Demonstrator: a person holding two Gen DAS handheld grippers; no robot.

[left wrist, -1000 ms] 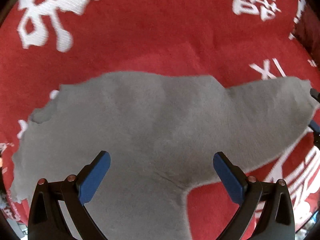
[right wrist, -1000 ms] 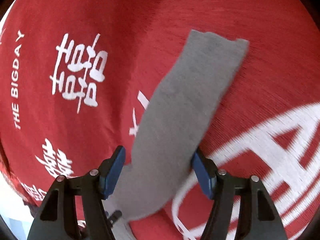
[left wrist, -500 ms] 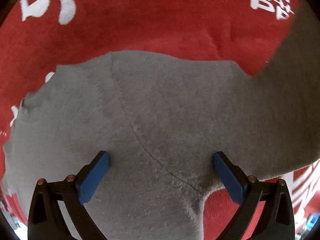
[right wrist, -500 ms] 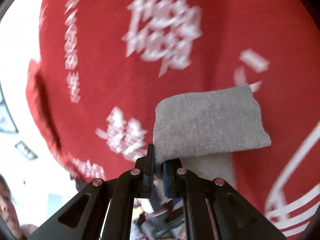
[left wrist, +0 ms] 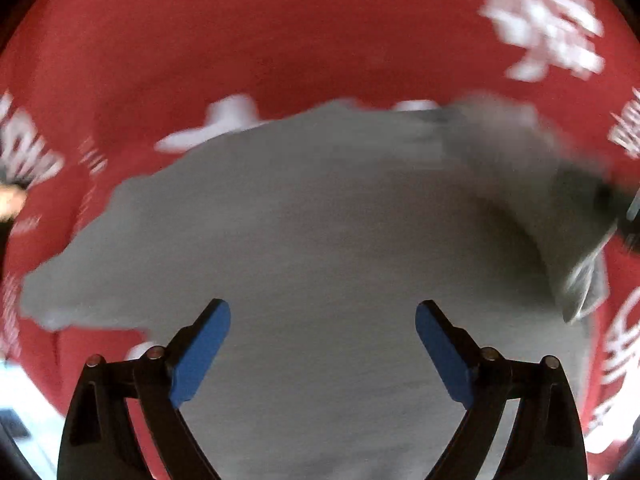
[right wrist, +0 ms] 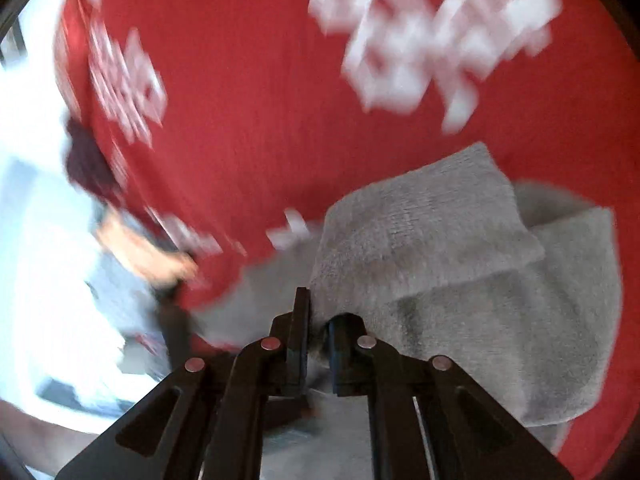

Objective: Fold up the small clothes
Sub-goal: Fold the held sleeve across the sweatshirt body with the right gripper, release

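- Left wrist view: the left gripper has its jaws spread wide, released, nothing between the blue pads.
- Grey garment — a soft, fleecy piece — lies spread under and ahead of that gripper, filling the lower middle of the view. It rests on the red cloth printed with white characters.
- At the right side of that view a part of the garment is lifted off the rest and doubled inward; its edge is blurred, and a dark object at the far right border sits at that lifted part. What that object is cannot be told from this view.
- Right wrist view: the right gripper is clenched on a pinch of the grey garment, the cloth bunched between the nearly closed jaws.
- From the pinch, a flap of the garment is raised and turned over, lying above a lower layer of the same grey fabric to its right — two layers show, the upper one overlapping the lower.
- Red cloth with white lettering fills the upper part of that view; the lettering is too blurred to read.
- At the left of the right wrist view a hand shows at the edge of the red cloth, blurred, gripping a dark handle.
- Beyond the cloth edge on the left, the background is bright and unclear.
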